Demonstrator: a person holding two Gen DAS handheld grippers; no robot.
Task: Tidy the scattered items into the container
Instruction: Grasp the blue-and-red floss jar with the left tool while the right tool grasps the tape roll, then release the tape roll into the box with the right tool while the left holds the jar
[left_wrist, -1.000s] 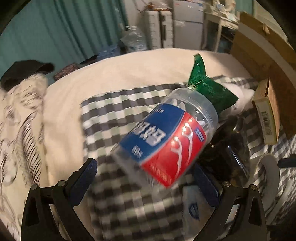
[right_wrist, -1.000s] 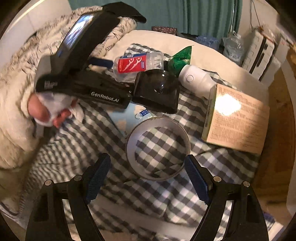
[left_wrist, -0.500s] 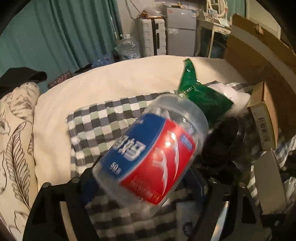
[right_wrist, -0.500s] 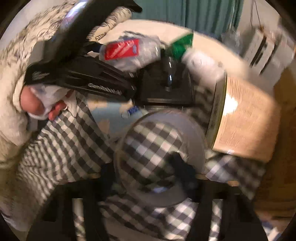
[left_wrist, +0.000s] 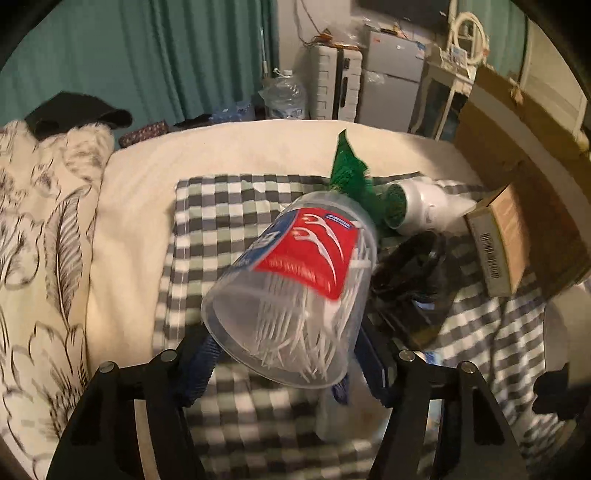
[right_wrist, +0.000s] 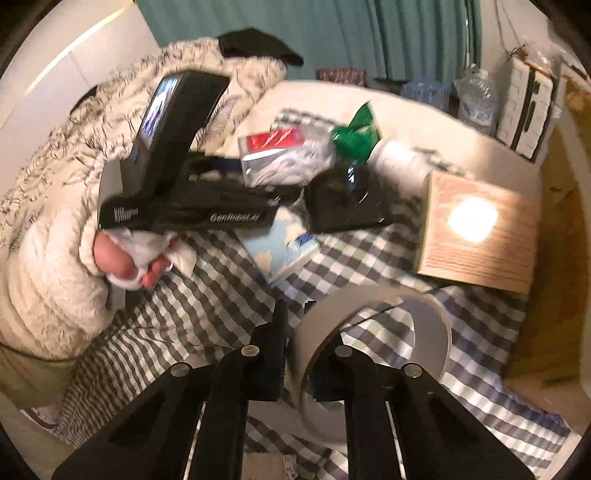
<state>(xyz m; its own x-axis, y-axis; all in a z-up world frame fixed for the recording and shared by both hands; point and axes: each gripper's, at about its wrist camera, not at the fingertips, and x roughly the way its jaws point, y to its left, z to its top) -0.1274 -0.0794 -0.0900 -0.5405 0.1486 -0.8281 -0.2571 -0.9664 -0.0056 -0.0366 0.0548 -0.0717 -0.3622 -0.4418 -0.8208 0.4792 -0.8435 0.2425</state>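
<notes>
A: Where's the clear plastic floss-pick jar with the red and blue label (left_wrist: 295, 291)?

B: Clamped between the left gripper (left_wrist: 284, 365) fingers, its long axis tilted up and away, lifted off the checked cloth (left_wrist: 221, 206).

A: And the right gripper (right_wrist: 306, 354)?

B: Pinched on the wall of the white tape roll (right_wrist: 373, 354), one finger inside the ring.

A: The container?

B: Probably the black glossy tub (left_wrist: 413, 280), just ahead and right of the left fingers. I can't tell what's inside it.
</notes>
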